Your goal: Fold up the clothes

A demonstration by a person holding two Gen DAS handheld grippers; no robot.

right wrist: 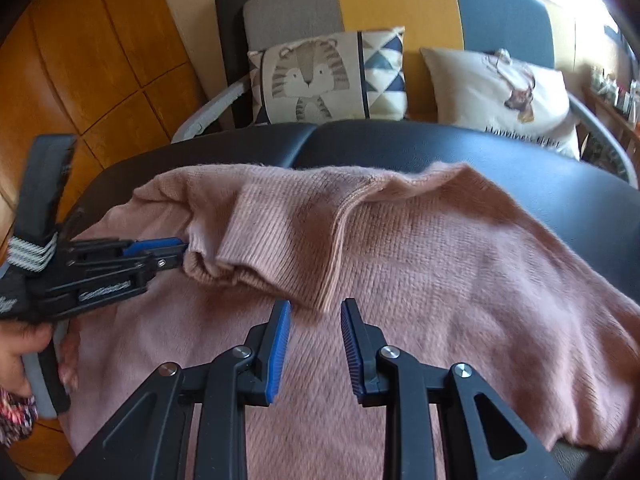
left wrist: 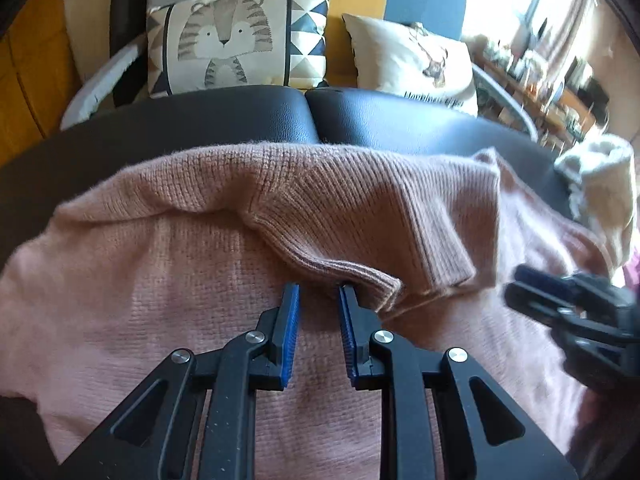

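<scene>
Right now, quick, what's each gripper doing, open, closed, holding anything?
Left gripper: open, nothing between the pads, its right tip against the sweater's folded cuff.
Right gripper: open, empty, over the sweater.

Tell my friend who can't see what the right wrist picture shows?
A pink sweater lies on a black padded table. The right gripper hovers open above it, while the left gripper touches the folded sleeve.

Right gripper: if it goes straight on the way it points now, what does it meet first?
Probably the ribbed cuff of the pink sweater, folded just ahead of the right gripper; depth is unclear, so the sweater body beneath may come first.
</scene>
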